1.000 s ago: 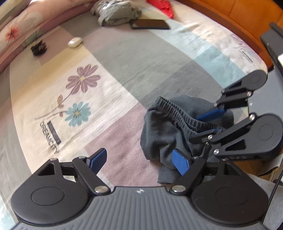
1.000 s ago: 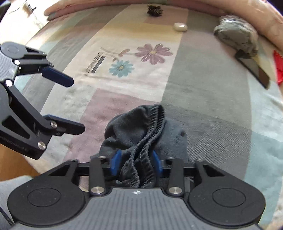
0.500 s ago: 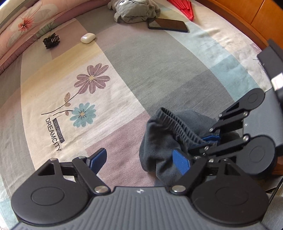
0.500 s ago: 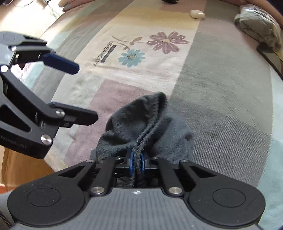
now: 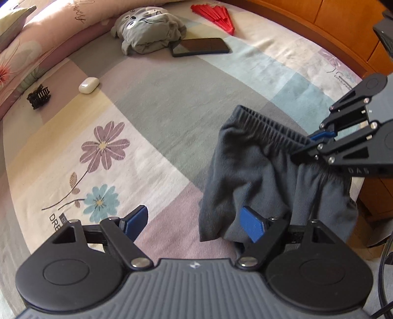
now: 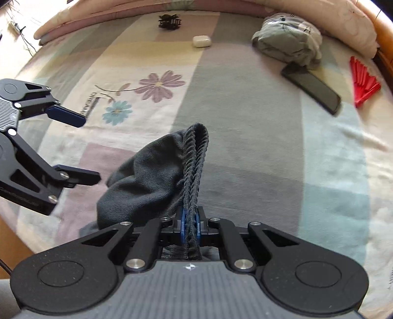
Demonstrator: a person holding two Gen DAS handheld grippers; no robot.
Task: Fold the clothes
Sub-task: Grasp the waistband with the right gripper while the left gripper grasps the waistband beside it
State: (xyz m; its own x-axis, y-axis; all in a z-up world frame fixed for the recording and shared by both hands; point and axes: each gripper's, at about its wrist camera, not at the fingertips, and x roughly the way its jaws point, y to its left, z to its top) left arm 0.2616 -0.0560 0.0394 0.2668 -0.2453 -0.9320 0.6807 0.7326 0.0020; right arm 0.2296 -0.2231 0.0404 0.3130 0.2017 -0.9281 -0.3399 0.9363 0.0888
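A pair of dark grey shorts [image 5: 245, 166] with a ribbed elastic waistband hangs bunched above the patchwork flower bedspread [image 5: 172, 103]. My right gripper [image 6: 190, 225] is shut on the waistband, whose doubled edge runs between its blue pads; the shorts [image 6: 152, 171] droop to its left. In the left wrist view the right gripper [image 5: 316, 144] comes in from the right edge. My left gripper [image 5: 195, 224] stands open, its right finger against the hanging cloth with nothing pinched. From the right wrist view the left gripper [image 6: 83, 147] is open just left of the shorts.
At the far side of the bed lie a folded grey garment with a cartoon face [image 5: 149, 32], a black phone [image 5: 199, 46], a red fan [image 5: 216, 17], a white earbud case [image 5: 89, 84] and a black hair clip [image 5: 38, 95]. Orange wooden furniture [image 5: 343, 29] borders the bed.
The right gripper's jaws closed onto the waistband and carried the shorts up and across the bed, so they now hang stretched. The left gripper shifted alongside and stayed open.
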